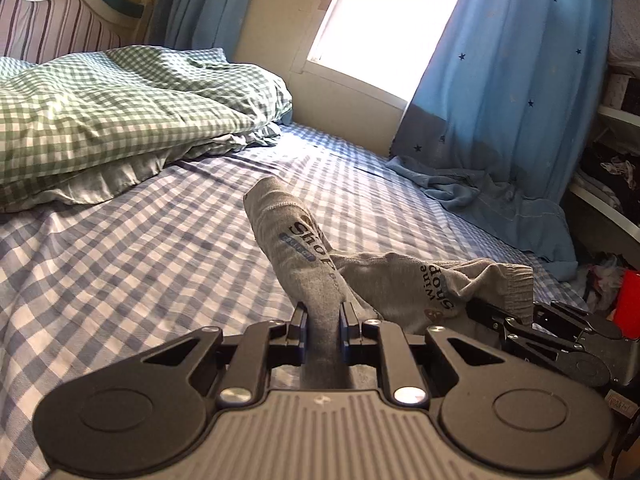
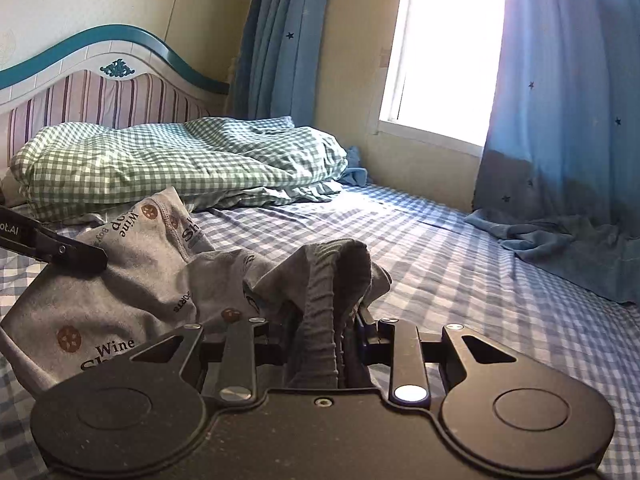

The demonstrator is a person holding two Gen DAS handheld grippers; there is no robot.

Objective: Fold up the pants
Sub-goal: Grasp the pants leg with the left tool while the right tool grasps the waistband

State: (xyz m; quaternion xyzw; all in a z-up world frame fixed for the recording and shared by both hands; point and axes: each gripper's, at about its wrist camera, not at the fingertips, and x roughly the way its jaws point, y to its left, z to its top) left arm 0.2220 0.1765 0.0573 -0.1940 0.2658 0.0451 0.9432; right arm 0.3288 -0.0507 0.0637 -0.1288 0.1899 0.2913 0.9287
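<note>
Grey pants (image 1: 308,256) with printed "Wine Shop" words and brown cookie marks are held up over the blue checked bed (image 1: 120,248). My left gripper (image 1: 323,312) is shut on a grey stretch of the fabric. In the right wrist view my right gripper (image 2: 326,320) is shut on the ribbed waistband of the pants (image 2: 132,280), which bunch to the left. The right gripper shows in the left wrist view (image 1: 552,332) at the right. The left gripper shows as a black bar in the right wrist view (image 2: 56,250) at the left edge.
A green checked duvet (image 1: 112,120) lies heaped at the head of the bed by the striped headboard (image 2: 104,96). Blue star curtains (image 1: 516,92) hang by the bright window (image 2: 444,52) and pool on the bed's far side. Shelves with clutter (image 1: 608,184) stand at the right.
</note>
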